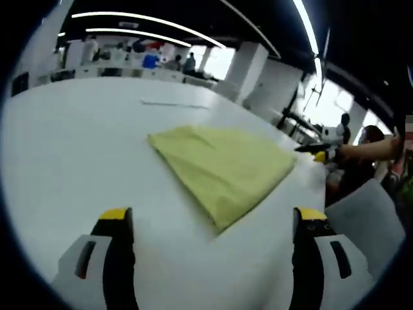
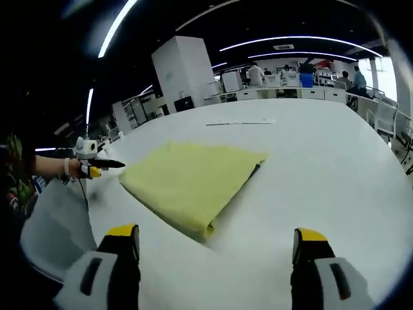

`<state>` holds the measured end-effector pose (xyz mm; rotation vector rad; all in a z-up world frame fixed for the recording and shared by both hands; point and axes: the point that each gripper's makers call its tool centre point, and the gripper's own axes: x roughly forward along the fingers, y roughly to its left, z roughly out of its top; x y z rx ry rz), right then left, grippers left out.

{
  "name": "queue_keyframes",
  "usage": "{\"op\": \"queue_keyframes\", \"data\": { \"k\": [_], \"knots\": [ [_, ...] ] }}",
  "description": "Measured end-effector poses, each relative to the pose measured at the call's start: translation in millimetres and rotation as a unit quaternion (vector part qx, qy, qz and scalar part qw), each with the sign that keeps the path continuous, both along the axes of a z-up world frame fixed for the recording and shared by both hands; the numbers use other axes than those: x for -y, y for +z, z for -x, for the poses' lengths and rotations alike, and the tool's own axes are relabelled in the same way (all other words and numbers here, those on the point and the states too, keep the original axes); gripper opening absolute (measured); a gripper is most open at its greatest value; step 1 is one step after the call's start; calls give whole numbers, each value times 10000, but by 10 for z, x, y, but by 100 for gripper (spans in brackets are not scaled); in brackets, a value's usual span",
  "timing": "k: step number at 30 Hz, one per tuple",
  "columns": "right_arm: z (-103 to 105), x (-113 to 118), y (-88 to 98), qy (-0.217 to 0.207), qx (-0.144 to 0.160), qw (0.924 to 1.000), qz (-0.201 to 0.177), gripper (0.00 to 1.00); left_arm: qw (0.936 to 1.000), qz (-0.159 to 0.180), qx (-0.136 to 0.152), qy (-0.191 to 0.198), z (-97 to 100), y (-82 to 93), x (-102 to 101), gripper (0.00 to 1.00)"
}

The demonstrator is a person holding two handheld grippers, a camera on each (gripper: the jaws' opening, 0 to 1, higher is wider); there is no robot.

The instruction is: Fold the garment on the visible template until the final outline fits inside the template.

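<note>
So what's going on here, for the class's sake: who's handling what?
A person is working with a handheld gripper in each hand at a white table. A yellow garment lies folded flat on it, held by neither gripper. The left gripper and right gripper both hang above the table short of the cloth, fingers spread apart with nothing between them. Each gripper also appears at the far side of the other's view, near the garment's edge.

The far people (image 2: 303, 68) and desks (image 1: 129, 61) are too small to make out.
</note>
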<state>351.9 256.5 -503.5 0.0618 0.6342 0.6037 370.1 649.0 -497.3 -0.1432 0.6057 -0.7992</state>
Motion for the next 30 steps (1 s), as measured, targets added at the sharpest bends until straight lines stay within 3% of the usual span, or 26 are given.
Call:
{"op": "queue_keyframes", "data": {
  "k": [19, 22, 25, 30],
  "knots": [
    [112, -292, 146, -84, -61, 9996, -265, 98, 9989, 239, 102, 382, 1, 107, -46, 99],
    [92, -301, 231, -92, 147, 9992, -370, 98, 9990, 116, 122, 402, 20, 114, -47, 98],
    [139, -296, 143, -86, -40, 9993, -360, 96, 9970, 382, 241, 627, -20, 232, -32, 98],
    [131, -358, 172, -68, 73, 9990, -440, 96, 9973, 301, 314, 599, -17, 270, -29, 97]
  ]
}}
